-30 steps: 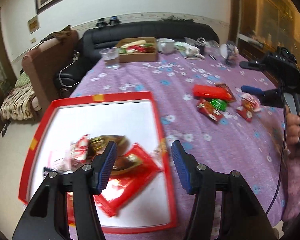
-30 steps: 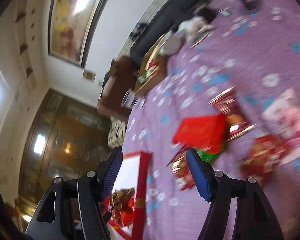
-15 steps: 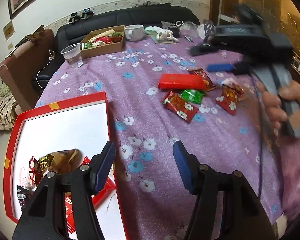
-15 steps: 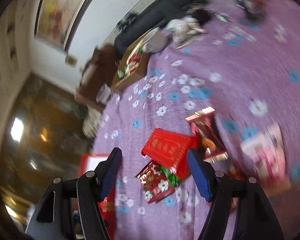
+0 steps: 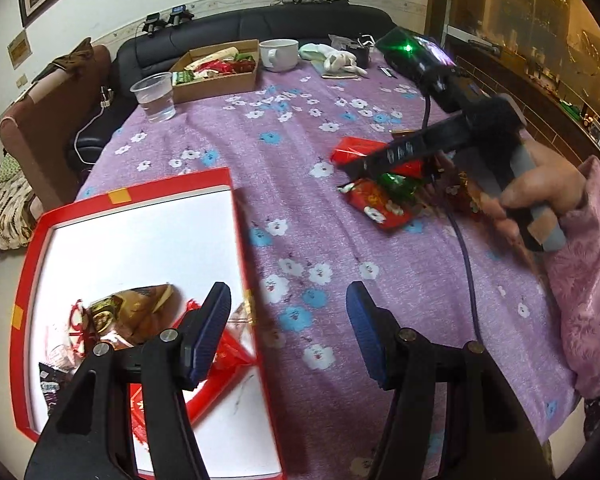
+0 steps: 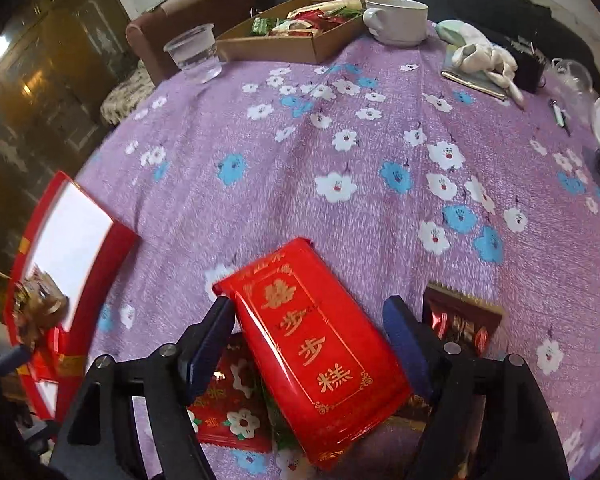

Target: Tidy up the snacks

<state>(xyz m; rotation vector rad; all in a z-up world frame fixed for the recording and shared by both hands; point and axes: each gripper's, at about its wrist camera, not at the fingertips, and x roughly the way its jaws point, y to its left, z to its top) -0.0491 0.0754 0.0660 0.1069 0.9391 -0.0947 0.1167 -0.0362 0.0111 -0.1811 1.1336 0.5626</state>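
- Snacks lie in two places on the purple flowered bench (image 6: pixel 340 152): a loose pile at the right, and a few packets inside the red tray (image 5: pixel 140 196) at the left.
- Right tongs (image 6: pixel 308 344) stand wide, straddling a long red packet (image 6: pixel 312 344) that lies on top of the pile; pads not closed on it.
- Left tongs (image 5: pixel 288 332) stand wide and hold nothing, over the tray's right rim.
- Brown box (image 5: pixel 220 80) of snacks, plastic cup (image 5: pixel 156 96) and white mug (image 5: pixel 278 54) sit at the far edge.
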